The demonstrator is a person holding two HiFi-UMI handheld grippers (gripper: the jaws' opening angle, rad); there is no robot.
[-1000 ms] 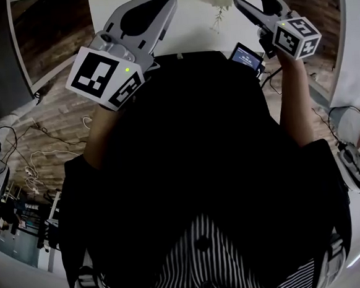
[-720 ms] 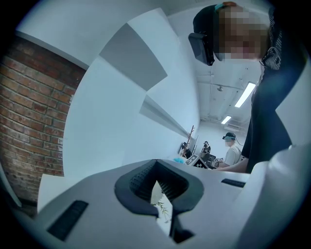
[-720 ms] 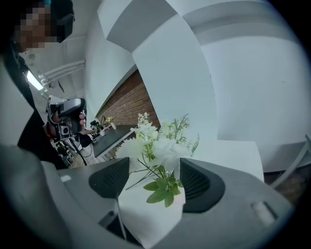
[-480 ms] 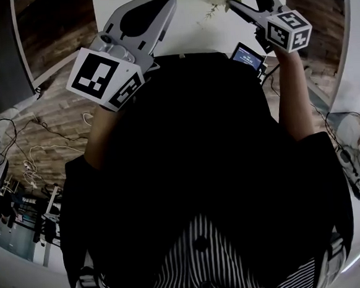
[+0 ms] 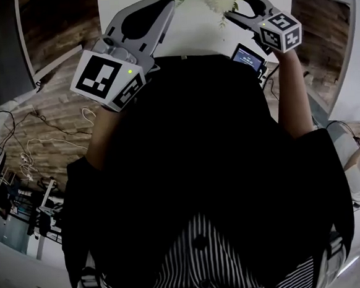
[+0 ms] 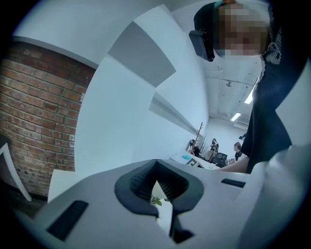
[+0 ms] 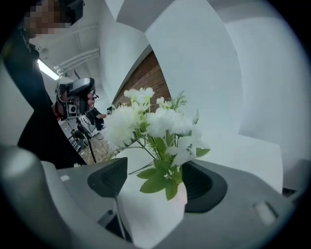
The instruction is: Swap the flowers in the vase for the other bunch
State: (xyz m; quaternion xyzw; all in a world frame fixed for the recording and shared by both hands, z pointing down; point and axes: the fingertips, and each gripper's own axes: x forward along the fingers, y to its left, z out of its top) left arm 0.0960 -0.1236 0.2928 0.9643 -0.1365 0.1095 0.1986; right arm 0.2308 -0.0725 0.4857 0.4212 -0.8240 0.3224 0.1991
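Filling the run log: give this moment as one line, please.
right gripper: open, jaws just been opening, vase between them; left gripper: shut, empty; flowers: in vase

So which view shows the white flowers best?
Right gripper view: the white flowers fill its centre, stems and leaves clear. Head view: only blooms at the top edge. Left gripper view: a leaf sliver.

Flowers in vase on table; left hand-held gripper left of them.
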